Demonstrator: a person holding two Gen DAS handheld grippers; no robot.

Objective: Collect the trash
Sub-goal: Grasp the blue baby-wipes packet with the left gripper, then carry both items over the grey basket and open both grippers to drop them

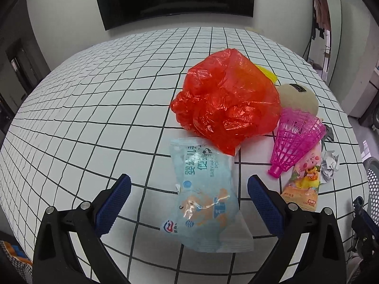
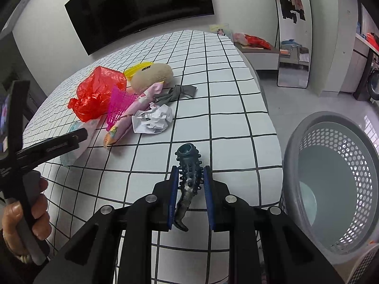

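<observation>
The left gripper (image 1: 189, 189) stood wide open above the checked table (image 1: 94, 108), its blue pads either side of a pale blue wet-wipe packet (image 1: 206, 203) without touching it. That packet lay flat, its far end tucked just under the crumpled red plastic bag (image 1: 227, 99). Taking the red bag as the mark: a pink plastic shuttlecock (image 1: 296, 139) lay just beside it on the right, resting over a pink and orange snack wrapper (image 1: 305, 182); a beige plush ball (image 1: 299, 99) sat behind the shuttlecock, touching the bag, with something yellow (image 1: 267, 72) behind it. A ball of crumpled white paper (image 2: 154, 119) lay beyond the wrapper, farther from the bag, and a grey strip of cloth (image 2: 176, 92) behind that.

The right gripper (image 2: 189, 184) was closed on a dark, knobbly rubber piece (image 2: 190, 172), held over the table's near edge, well apart from the red bag. A grey perforated basket (image 2: 331, 179) stood on the floor beside the table, on that gripper's right.
</observation>
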